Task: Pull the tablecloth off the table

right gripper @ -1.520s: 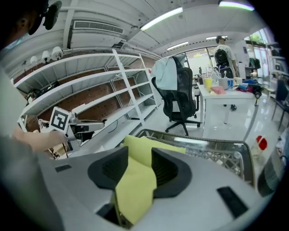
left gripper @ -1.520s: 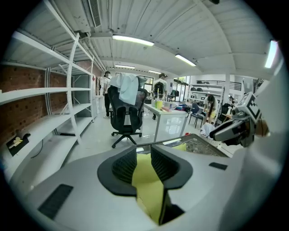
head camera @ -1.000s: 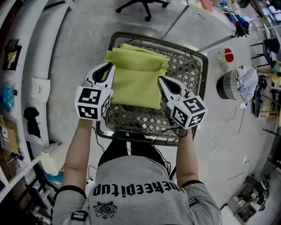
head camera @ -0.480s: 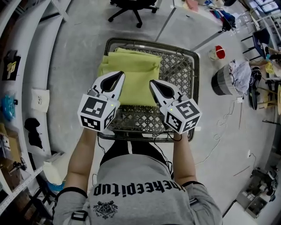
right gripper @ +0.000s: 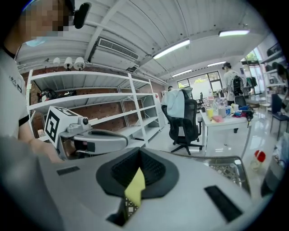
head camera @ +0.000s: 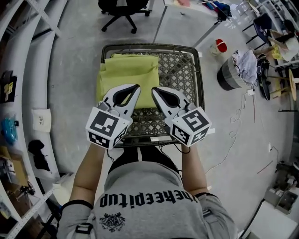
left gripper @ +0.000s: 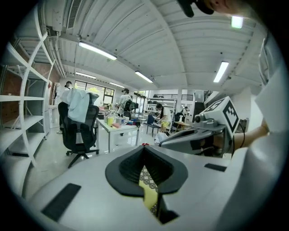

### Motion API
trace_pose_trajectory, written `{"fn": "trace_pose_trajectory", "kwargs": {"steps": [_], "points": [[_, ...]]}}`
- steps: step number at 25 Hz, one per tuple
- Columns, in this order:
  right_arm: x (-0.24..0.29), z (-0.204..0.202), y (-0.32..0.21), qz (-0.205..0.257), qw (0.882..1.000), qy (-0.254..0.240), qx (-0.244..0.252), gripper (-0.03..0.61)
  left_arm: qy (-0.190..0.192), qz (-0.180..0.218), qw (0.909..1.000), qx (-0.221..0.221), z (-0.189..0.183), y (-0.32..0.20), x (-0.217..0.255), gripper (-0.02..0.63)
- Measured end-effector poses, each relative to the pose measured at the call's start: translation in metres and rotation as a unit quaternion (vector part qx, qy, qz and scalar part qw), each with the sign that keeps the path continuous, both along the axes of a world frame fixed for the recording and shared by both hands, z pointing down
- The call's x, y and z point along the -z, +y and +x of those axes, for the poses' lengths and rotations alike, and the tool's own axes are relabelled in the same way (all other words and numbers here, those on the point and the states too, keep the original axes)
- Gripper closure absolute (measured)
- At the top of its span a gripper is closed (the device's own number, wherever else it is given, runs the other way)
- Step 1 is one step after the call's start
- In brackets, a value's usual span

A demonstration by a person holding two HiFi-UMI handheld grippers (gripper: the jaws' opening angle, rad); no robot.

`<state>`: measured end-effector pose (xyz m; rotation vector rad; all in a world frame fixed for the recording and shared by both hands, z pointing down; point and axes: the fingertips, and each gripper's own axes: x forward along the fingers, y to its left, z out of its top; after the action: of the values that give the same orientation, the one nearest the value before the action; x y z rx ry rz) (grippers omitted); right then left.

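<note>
A folded yellow-green tablecloth [head camera: 128, 74] lies on the left part of a dark lattice-topped table [head camera: 182, 77]. My left gripper [head camera: 138, 86] hovers above the cloth's near edge, jaws shut with nothing between them. Beside it, my right gripper [head camera: 153, 89] is also shut and empty, its tips almost meeting the left's. In the left gripper view, cloth [left gripper: 149, 196] and lattice show far below through the gap behind the shut left gripper [left gripper: 144, 147]. The right gripper view shows the same cloth [right gripper: 135, 187] below the right gripper [right gripper: 139, 151].
A black office chair [head camera: 119, 9] and a white desk leg stand beyond the table. A red cup [head camera: 218, 46] and a grey bin [head camera: 231, 74] sit on the floor at right, with cables. White shelving [head camera: 28, 70] runs along the left.
Both grippers have risen and drawn back toward the person, coming closer together. The left jaws, slightly apart at the cloth's left edge, have shut. The cloth stays folded on the lattice.
</note>
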<state>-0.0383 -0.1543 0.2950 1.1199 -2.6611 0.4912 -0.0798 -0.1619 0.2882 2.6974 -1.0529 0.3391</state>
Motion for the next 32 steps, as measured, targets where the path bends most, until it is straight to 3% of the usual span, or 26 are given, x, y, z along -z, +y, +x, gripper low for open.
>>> {"fn": "trace_pose_trajectory", "kwargs": {"steps": [15, 22, 32], "points": [[0.048, 0.007, 0.057, 0.064, 0.997, -0.012, -0.039, 0.568, 0.042, 0.03, 0.9958, -0.076, 0.026, 0.056, 0.042, 0.6], [0.06, -0.004, 0.072, 0.093, 0.995, -0.012, -0.043, 0.568, 0.049, 0.041, 0.9944, -0.084, 0.021, 0.072, 0.052, 0.6], [0.061, -0.019, 0.079, 0.099, 0.994, -0.012, -0.04, 0.568, 0.055, 0.046, 0.9945, -0.077, 0.006, 0.079, 0.054, 0.6]]}}
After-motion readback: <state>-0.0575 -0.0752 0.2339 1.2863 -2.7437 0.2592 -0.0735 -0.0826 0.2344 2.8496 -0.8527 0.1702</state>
